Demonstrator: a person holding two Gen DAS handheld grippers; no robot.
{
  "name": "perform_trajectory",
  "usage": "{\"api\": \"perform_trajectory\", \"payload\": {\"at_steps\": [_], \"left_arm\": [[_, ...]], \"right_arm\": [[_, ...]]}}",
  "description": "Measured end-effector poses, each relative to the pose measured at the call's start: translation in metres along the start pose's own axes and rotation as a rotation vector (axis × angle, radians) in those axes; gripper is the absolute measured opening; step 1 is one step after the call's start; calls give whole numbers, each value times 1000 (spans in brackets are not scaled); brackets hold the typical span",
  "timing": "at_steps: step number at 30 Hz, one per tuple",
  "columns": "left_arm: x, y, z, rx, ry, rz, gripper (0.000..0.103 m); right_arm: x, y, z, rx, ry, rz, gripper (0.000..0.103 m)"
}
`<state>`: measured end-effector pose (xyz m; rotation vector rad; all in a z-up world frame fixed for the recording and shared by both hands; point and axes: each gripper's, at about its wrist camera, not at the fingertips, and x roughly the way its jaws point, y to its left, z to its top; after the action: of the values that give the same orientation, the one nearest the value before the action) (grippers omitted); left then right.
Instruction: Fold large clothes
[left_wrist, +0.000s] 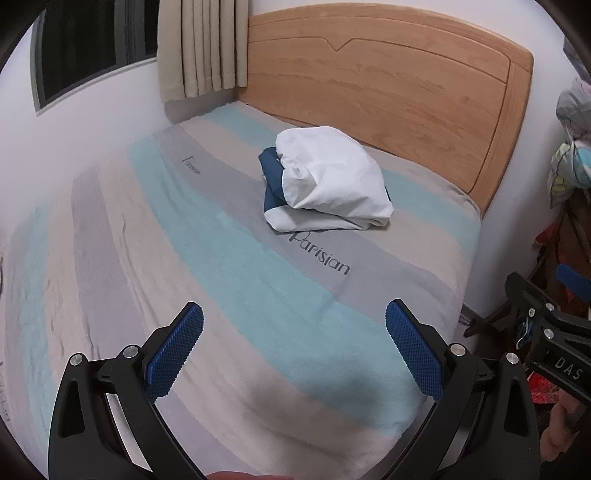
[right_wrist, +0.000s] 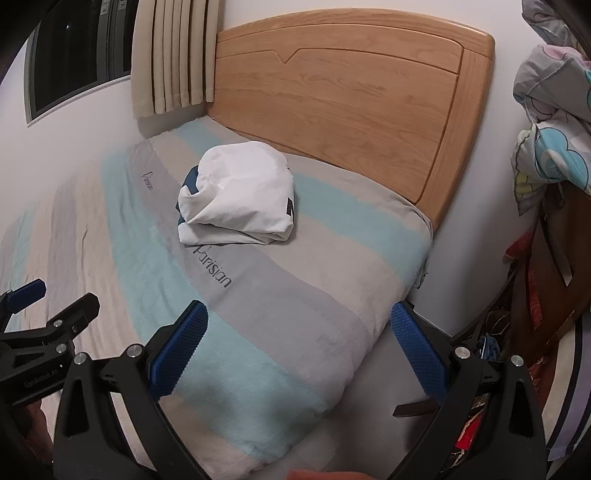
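Nearest me, my left tool (left_wrist: 294, 345) hangs over the foot of the bed (left_wrist: 229, 280) with its blue pads (left_wrist: 176, 350) spread wide and nothing between them; my right tool (right_wrist: 299, 347), out over the bed's right-hand corner, is spread the same way and just as bare, and each shows at the edge of the other's view. Beyond them the striped sheet (right_wrist: 258, 314) runs flat and bare up the mattress. Farther on, at about one o'clock from the left tool and eleven o'clock from the right, the white garment (left_wrist: 332, 177) with dark blue trim lies as a compact, rounded bundle near the wooden headboard (left_wrist: 388, 92), well apart from both tools. Past it, a beige curtain (left_wrist: 199, 48) hangs at eleven o'clock. To my eye the bundle reads two ways: folded over and set aside at the head of the bed, or loosely heaped and waiting to be spread. The layers look doubled, the outline soft, so I cannot settle which, nor name the move that follows.
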<state>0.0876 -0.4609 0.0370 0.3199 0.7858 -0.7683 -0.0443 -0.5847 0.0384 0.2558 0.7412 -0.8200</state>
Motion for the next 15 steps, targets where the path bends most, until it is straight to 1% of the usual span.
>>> {"api": "perform_trajectory", "payload": {"at_steps": [3, 15], "left_arm": [[-1, -3, 0, 13, -5, 2, 97], [3, -4, 0, 0, -10, -15, 97]], "right_arm": [[-2, 0, -1, -1, -2, -3, 96], [-2, -1, 3, -4, 0, -10, 96]]}}
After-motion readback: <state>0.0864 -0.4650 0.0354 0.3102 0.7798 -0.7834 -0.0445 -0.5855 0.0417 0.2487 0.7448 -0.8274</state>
